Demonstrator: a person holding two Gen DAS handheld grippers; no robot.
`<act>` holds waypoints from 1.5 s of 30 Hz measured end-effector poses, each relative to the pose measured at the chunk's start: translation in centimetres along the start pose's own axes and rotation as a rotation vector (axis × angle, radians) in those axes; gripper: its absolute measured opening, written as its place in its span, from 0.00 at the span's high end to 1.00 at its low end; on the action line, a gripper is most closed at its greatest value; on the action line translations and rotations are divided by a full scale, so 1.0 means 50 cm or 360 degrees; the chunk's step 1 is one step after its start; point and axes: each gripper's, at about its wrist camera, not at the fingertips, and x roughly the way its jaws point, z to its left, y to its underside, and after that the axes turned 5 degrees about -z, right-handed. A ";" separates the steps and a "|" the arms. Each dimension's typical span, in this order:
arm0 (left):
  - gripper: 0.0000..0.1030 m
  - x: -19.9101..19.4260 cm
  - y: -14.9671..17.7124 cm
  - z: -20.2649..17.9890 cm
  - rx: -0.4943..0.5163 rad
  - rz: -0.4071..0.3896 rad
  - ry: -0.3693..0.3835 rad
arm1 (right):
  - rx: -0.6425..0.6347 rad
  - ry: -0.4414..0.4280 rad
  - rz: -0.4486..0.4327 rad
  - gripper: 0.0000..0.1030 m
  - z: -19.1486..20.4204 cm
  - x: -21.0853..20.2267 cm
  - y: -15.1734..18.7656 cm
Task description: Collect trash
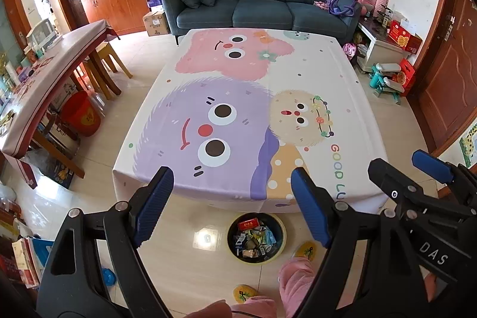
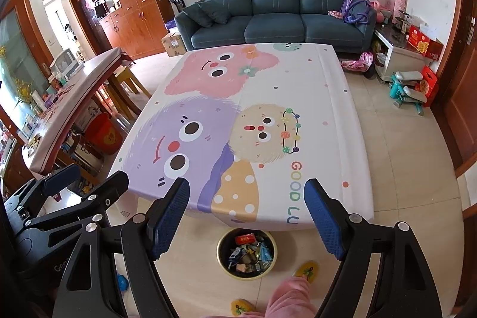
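Wrappers in the bin too small to identify

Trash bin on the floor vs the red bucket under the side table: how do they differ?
The trash bin is dark inside with a yellowish rim; the red bucket is red with a yellow print. The bin stands on open floor at the near edge of the cartoon-cloth table; the bucket sits by the side table legs. The bin holds wrappers; the bucket's contents can't be seen. Both are round and upright.
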 end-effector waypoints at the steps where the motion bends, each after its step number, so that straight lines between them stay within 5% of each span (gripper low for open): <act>1: 0.24 0.000 -0.002 -0.001 0.0003 -0.0005 0.0001 | -0.0001 -0.0001 0.0003 0.22 0.000 0.000 0.000; 45: 0.24 0.001 -0.004 -0.009 0.0002 -0.0009 0.0001 | 0.0003 -0.0007 -0.0006 0.22 -0.005 0.001 -0.002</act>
